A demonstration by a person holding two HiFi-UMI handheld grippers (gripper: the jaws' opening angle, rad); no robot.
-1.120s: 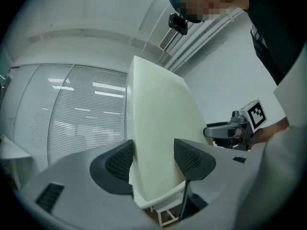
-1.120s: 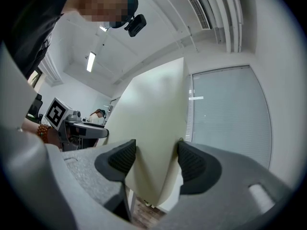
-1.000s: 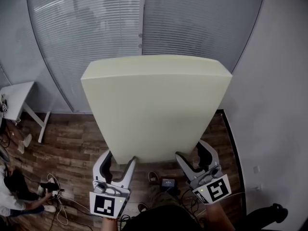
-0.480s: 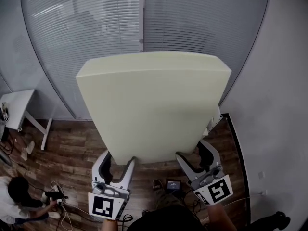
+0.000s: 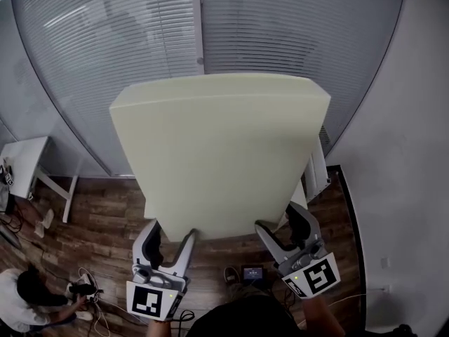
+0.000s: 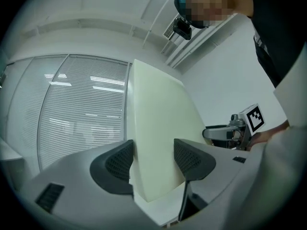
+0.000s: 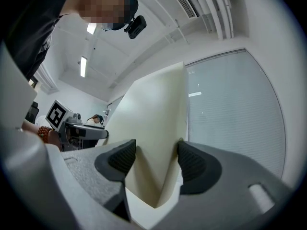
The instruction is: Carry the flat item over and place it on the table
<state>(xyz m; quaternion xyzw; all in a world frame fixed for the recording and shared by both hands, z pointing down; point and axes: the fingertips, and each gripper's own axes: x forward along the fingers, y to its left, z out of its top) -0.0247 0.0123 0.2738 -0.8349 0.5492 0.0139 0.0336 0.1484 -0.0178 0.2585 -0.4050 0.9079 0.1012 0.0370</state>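
Foam slab [image 5: 221, 153] has risen slightly, clamped by left gripper [image 5: 173, 232] and right gripper [image 5: 278, 220].

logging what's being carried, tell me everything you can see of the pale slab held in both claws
The slab is a thick, pale cream rectangle with softly rounded corners, plain and unmarked; it looks like foam. It hangs in the air, tilted, near edge low and far edge raised, above a wooden floor. The left claw and right claw each pinch its near edge, which squashes thinner in their grip. Nothing else touches it.
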